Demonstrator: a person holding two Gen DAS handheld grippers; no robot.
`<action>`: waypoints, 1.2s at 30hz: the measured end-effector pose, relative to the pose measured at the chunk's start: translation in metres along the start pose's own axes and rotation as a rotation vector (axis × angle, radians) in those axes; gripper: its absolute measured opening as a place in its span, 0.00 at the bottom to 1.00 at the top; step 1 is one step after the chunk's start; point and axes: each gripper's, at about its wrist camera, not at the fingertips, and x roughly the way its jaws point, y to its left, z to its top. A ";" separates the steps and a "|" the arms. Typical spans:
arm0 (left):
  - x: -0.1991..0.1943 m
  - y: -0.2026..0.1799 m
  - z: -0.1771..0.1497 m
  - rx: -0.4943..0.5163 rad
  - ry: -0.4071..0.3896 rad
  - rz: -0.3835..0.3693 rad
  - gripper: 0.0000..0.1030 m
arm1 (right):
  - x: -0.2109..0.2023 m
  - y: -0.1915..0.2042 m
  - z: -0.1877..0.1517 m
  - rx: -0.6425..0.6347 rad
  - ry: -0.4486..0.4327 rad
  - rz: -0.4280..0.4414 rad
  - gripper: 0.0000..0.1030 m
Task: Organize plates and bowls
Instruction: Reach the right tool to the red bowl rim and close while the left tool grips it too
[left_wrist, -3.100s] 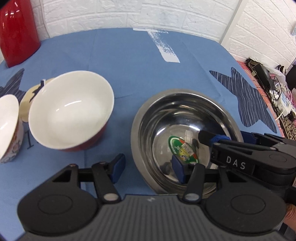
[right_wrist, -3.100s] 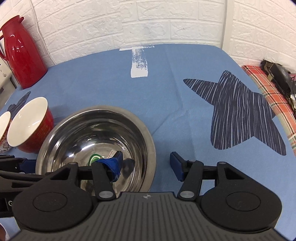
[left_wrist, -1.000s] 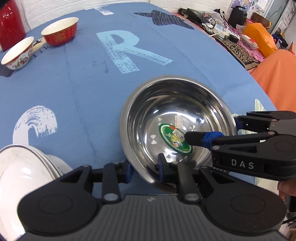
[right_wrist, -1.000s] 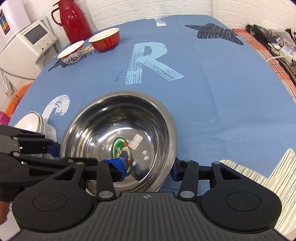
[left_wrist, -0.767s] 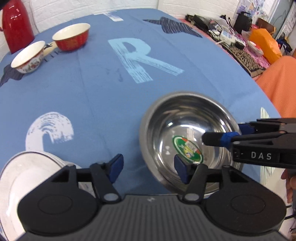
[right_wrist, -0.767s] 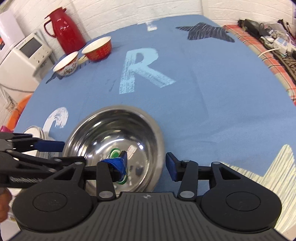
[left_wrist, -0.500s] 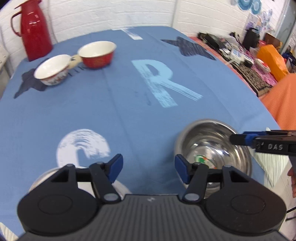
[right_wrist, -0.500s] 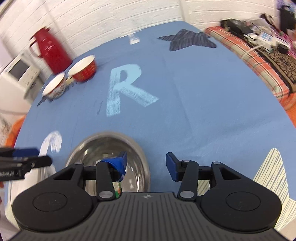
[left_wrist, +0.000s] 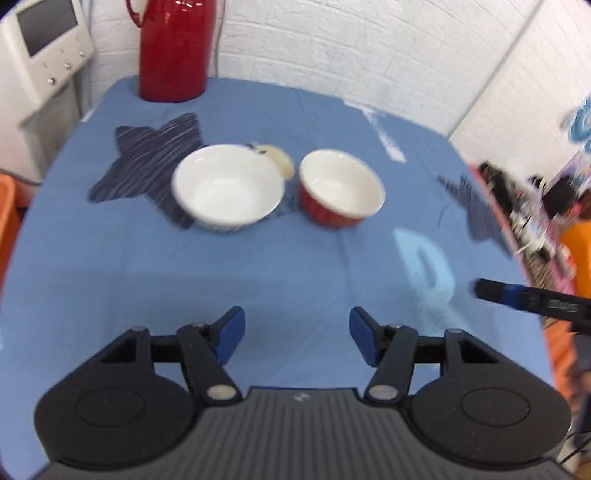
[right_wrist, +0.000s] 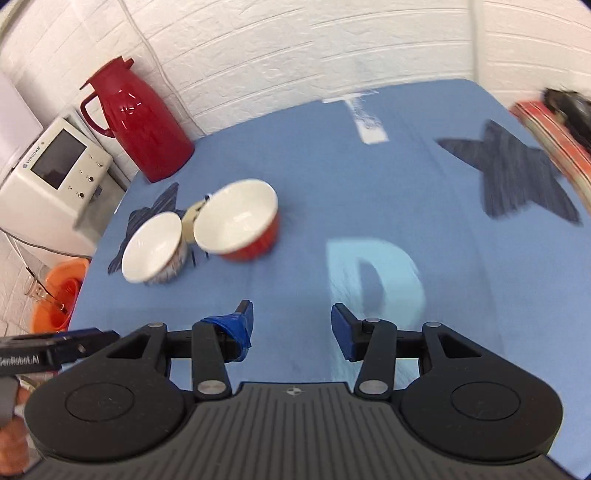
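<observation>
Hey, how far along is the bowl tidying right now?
Nothing shows as finished in these views. Both the left gripper and right gripper are open and empty. The white bowl and red bowl sit side by side on the blue tablecloth, unstacked, so they are left.

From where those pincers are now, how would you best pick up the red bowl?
Grip the red bowl by its near rim, coming from above: one finger inside, one on the outer wall. It stands upright and open, too wide to span. The right tool is open and nearer; the white bowl crowds its left.
</observation>
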 end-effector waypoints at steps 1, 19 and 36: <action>0.010 -0.004 0.012 -0.027 0.012 -0.019 0.59 | 0.013 0.001 0.010 -0.007 0.005 -0.006 0.31; 0.142 -0.009 0.069 -0.439 -0.023 0.068 0.54 | 0.146 0.010 0.085 -0.098 0.113 -0.002 0.32; 0.147 -0.009 0.066 -0.296 -0.013 0.051 0.06 | 0.137 0.005 0.053 0.040 0.145 0.165 0.18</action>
